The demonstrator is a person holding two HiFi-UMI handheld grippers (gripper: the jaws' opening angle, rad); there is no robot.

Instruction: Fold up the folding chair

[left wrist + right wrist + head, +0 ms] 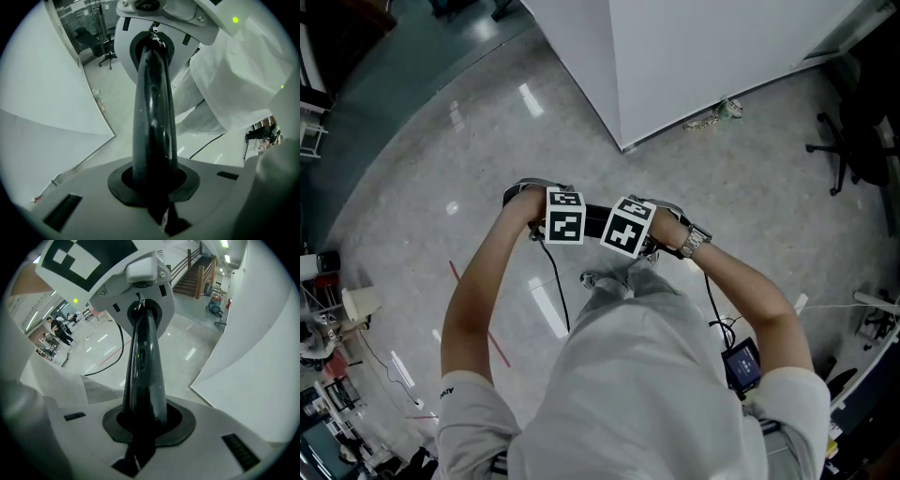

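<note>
Tube [154,108]: glossy black, round, smooth, runs bottom to top through frame centre in both gripper views. Left gripper [157,190] and right gripper [144,425] both clenched round it.

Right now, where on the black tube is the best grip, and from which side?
Likely its middle stretch, from above, jaws across it. The black tube is round, slim and lies roughly level, so it fits the jaws; the left gripper and right gripper are shut on it that way.
</note>
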